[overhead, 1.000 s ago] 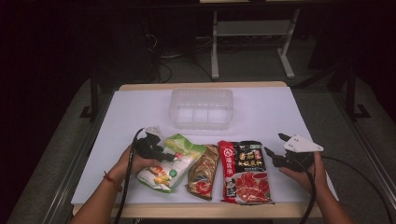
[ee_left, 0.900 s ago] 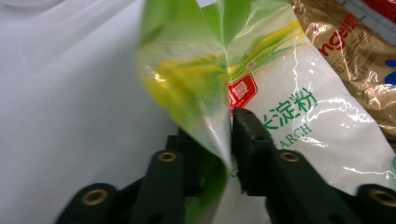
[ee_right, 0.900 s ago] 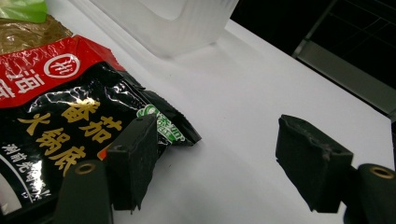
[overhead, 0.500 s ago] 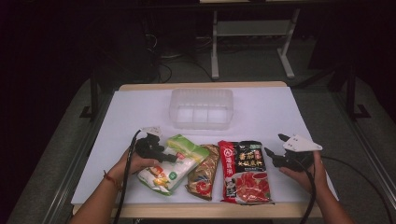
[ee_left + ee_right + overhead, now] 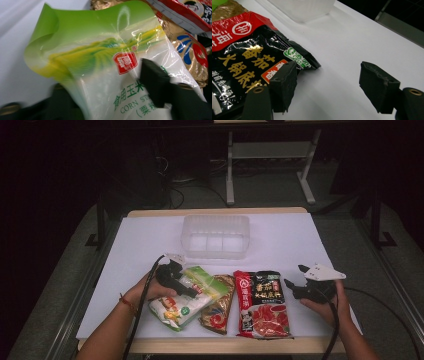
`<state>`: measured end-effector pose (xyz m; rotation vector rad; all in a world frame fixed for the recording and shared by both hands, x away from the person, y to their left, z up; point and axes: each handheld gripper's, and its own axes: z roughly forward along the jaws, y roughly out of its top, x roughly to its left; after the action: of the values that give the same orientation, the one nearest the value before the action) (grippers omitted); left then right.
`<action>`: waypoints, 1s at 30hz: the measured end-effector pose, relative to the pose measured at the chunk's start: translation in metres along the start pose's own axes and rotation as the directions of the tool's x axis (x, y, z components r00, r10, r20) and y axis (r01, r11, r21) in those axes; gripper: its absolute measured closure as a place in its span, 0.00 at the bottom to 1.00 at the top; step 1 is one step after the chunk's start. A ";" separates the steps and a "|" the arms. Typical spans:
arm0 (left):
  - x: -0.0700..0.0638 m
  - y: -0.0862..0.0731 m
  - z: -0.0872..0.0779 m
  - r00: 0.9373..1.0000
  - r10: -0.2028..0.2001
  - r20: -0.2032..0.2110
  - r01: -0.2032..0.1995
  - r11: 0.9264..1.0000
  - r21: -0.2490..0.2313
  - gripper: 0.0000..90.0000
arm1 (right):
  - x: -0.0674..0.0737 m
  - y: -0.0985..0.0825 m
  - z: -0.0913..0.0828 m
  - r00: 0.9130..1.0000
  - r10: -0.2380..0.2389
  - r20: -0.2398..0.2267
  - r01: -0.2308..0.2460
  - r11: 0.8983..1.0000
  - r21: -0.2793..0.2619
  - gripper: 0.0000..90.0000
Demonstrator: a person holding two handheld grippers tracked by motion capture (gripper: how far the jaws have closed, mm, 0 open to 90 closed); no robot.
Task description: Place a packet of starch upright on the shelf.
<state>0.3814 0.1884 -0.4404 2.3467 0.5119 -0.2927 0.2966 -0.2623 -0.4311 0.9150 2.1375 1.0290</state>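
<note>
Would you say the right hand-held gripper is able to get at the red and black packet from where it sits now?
Probably yes. The right hand-held gripper is open, right beside the red and black packet, one jaw already at the packet's edge. Only bare white table lies between the jaws, so nothing blocks the way.

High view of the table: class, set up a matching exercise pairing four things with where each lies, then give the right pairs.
Things:
1. clear plastic tub
2. green and white corn starch bag
3. gold packet
4. red and black hotpot packet

Places:
A. between the two other packets
B. at the left gripper
C. nearest the right gripper
D. behind the row of packets

Pairs: 1-D, 2-B, 3-A, 4-C
</note>
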 end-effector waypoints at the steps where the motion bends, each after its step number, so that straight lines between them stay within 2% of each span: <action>1: -0.001 0.000 0.001 1.000 -0.003 -0.002 0.003 1.000 0.001 0.61 | 0.000 0.000 0.000 1.000 0.001 -0.002 -0.001 1.000 0.004 0.33; 5: -0.004 0.002 0.001 1.000 0.012 -0.021 -0.012 1.000 0.012 0.77 | -0.001 -0.001 0.001 1.000 0.000 -0.005 0.000 1.000 0.014 0.33; 7: -0.005 0.002 0.001 0.999 0.021 -0.025 -0.021 1.000 0.012 0.80 | 0.000 -0.001 0.001 1.000 0.000 -0.006 0.000 1.000 0.018 0.33; 11: -0.008 0.001 -0.002 0.999 0.023 -0.035 -0.023 1.000 -0.007 0.95 | 0.001 -0.001 0.003 1.000 -0.005 -0.011 0.006 1.000 0.025 0.34; 16: -0.016 0.000 -0.006 0.996 0.043 -0.084 -0.044 0.999 -0.016 0.99 | 0.000 -0.001 0.003 1.000 -0.008 -0.009 0.008 1.000 0.028 0.34; 17: -0.019 -0.001 -0.010 0.994 0.046 -0.102 -0.049 0.998 -0.033 0.99 | -0.001 -0.001 0.002 1.000 -0.005 -0.006 0.005 1.000 0.026 0.34; 20: -0.024 -0.002 -0.017 0.992 0.055 -0.115 -0.063 0.996 -0.060 0.99 | -0.002 -0.001 0.001 1.000 -0.002 -0.005 0.002 1.000 0.022 0.34; 22: -0.032 -0.003 -0.030 0.989 0.057 -0.135 -0.072 0.992 -0.108 0.99 | -0.003 -0.001 0.001 1.000 0.001 -0.003 -0.001 1.000 0.019 0.34; 25: -0.038 -0.005 -0.045 0.986 0.051 -0.157 -0.075 0.985 -0.154 1.00 | -0.004 -0.001 0.001 1.000 0.005 -0.001 -0.005 1.000 0.020 0.34; 26: -0.038 -0.005 -0.045 0.986 0.051 -0.157 -0.075 0.985 -0.154 1.00 | -0.004 -0.001 0.001 1.000 0.005 -0.001 -0.005 1.000 0.020 0.34; 27: -0.042 -0.007 -0.055 0.985 0.037 -0.166 -0.070 0.978 -0.199 1.00 | -0.005 -0.001 0.002 1.000 0.005 0.001 -0.005 1.000 0.019 0.34; 28: -0.042 -0.007 -0.055 0.985 0.037 -0.166 -0.070 0.978 -0.199 1.00 | -0.005 -0.001 0.002 1.000 0.005 0.001 -0.005 1.000 0.019 0.34; 29: -0.046 -0.009 -0.065 0.984 0.020 -0.176 -0.064 0.967 -0.246 1.00 | -0.006 -0.001 0.002 1.000 0.011 0.002 -0.011 1.000 0.020 0.34; 30: -0.046 -0.009 -0.065 0.984 0.020 -0.176 -0.064 0.967 -0.246 1.00 | -0.006 -0.001 0.002 1.000 0.011 0.002 -0.011 1.000 0.020 0.34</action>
<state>0.3401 0.2262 -0.3831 2.1419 0.5466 -0.0023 0.3011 -0.2661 -0.4314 0.9374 2.1478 1.0130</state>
